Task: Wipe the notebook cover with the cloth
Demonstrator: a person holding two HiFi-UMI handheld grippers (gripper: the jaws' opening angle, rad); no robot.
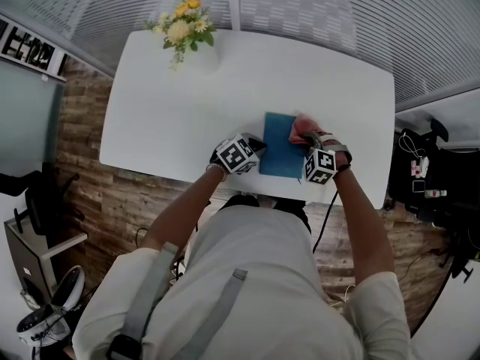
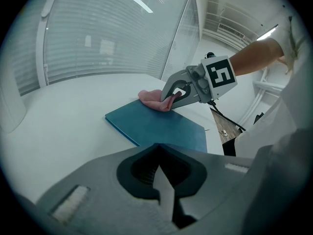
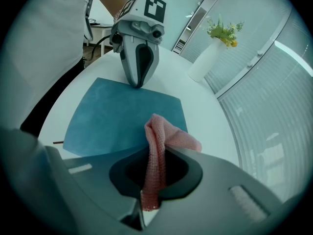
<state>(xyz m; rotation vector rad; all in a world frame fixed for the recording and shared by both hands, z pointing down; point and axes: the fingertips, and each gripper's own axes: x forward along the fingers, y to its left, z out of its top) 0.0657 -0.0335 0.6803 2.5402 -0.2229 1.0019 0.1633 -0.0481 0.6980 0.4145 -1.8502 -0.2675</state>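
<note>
Right tool (image 2: 169,100) clamps knitted pink cloth (image 3: 168,138) on flat teal notebook (image 3: 122,116); left tool (image 3: 139,82), closed, presses its edge.

Head view: you look from above your own shoulders, steeply down; the whole white table (image 1: 150,126) and both your forearms fit in.
Left gripper view: the camera sits low behind the left gripper (image 2: 164,180) and close over the tabletop. It faces across the notebook (image 2: 156,126) toward the right gripper (image 2: 171,98) and the blinds.
Right gripper view: the camera sits just behind its own jaws, near the notebook's edge. It faces the opposite way, toward the left gripper and the vase (image 3: 205,60) beyond.
Shared by all three: the notebook and the tabletop around it.
Shared crosswise: each gripper view shows the other gripper; your head view shows both, and the vase too.
</note>
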